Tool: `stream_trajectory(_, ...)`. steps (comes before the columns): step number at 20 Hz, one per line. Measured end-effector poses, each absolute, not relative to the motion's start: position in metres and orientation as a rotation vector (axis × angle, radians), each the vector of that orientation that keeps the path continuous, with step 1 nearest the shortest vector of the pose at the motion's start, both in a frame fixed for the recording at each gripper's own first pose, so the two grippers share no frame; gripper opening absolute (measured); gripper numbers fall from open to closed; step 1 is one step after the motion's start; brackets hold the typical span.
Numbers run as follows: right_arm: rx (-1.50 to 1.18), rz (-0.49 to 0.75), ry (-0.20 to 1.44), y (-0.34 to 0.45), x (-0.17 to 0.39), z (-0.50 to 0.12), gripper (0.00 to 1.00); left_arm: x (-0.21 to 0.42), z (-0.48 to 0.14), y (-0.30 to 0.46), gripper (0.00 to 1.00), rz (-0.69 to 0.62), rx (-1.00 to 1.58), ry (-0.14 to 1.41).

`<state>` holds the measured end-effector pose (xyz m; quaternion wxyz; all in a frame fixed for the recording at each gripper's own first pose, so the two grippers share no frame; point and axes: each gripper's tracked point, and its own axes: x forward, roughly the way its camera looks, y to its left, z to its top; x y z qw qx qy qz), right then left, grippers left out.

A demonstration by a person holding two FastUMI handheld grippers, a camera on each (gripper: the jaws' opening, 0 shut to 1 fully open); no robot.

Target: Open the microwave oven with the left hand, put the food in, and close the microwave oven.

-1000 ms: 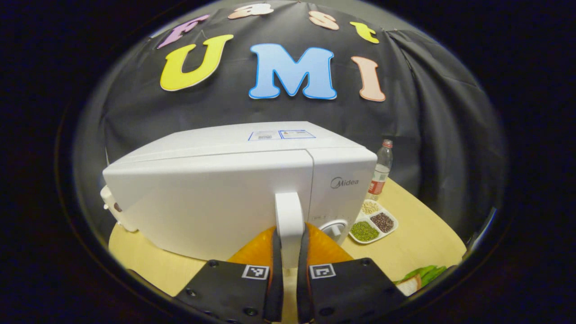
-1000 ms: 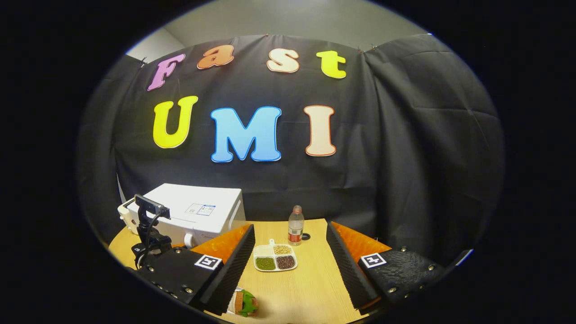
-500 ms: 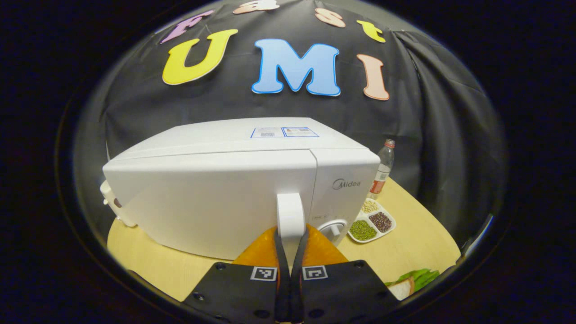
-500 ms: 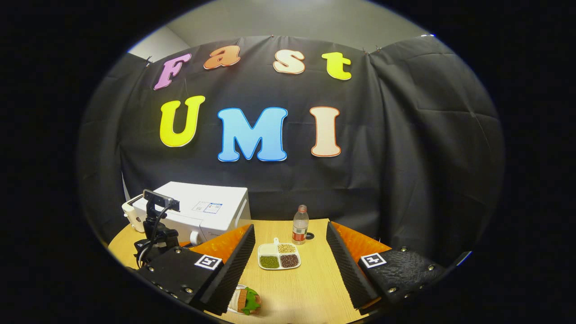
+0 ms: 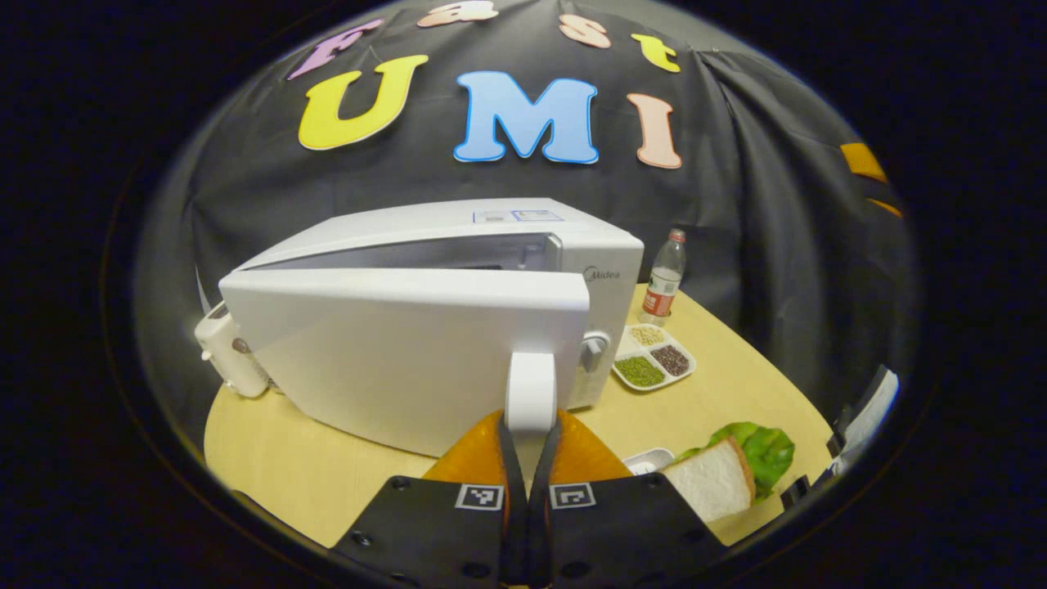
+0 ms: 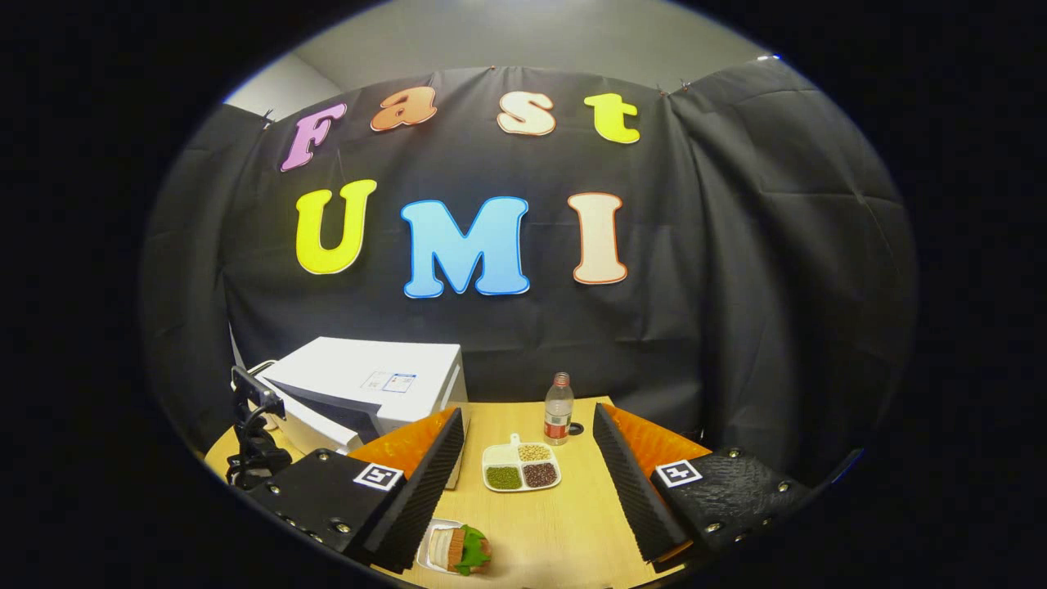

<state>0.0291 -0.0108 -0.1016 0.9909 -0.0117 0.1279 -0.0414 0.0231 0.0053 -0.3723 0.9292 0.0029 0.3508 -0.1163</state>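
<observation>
A white microwave oven [image 5: 523, 233] stands on the round wooden table [image 5: 270, 474]. Its door [image 5: 409, 352] is swung partly outward, and a dark gap shows along the top. My left gripper [image 5: 527, 446] is shut on the door's white handle [image 5: 530, 393]. The food is a sandwich [image 5: 716, 478] with green lettuce on a small white tray, right of the left gripper. In the right gripper view the microwave oven [image 6: 368, 388] sits at the left and the sandwich [image 6: 458, 550] lies between and below the fingers. My right gripper [image 6: 527, 483] hangs open above the table, holding nothing.
A white divided dish [image 5: 653, 366] with green, dark and pale beans sits right of the oven, also seen as the dish [image 6: 521, 469] ahead of the right gripper. A plastic bottle [image 5: 662, 278] stands behind it. A small white appliance [image 5: 225, 360] sits left of the oven.
The left gripper closed on the door handle, then pulled it back, and the door swung partly open. The right gripper stayed open and hardly moved.
</observation>
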Motion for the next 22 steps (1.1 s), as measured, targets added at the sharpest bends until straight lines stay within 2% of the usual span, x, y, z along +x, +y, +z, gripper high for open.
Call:
stream_trajectory(6,0.0,-0.036,0.223,0.028,0.023,-0.095,0.96,-0.041,-0.362,0.04,0.08,-0.392,0.031,0.732)
stream_trajectory(8,0.007,-0.028,0.223,0.043,0.021,-0.097,1.0,-0.065,-0.357,0.06,0.07,-0.41,0.027,0.731)
stream_trajectory(9,0.009,-0.026,0.225,0.05,0.02,-0.1,0.96,-0.076,-0.355,0.07,0.06,-0.421,0.03,0.729)
stream_trajectory(14,-0.015,0.0,0.239,0.091,0.015,-0.11,0.96,-0.119,-0.348,0.119,0.06,-0.464,0.048,0.741)
stream_trajectory(15,-0.019,0.003,0.24,0.098,0.014,-0.111,1.0,-0.125,-0.346,0.128,0.06,-0.474,0.056,0.737)
stream_trajectory(16,-0.021,0.003,0.239,0.104,0.013,-0.111,0.96,-0.133,-0.347,0.139,0.06,-0.485,0.066,0.732)
stream_trajectory(22,-0.036,0.036,0.22,0.144,0.013,-0.107,0.96,-0.164,-0.343,0.21,0.06,-0.499,0.074,0.746)
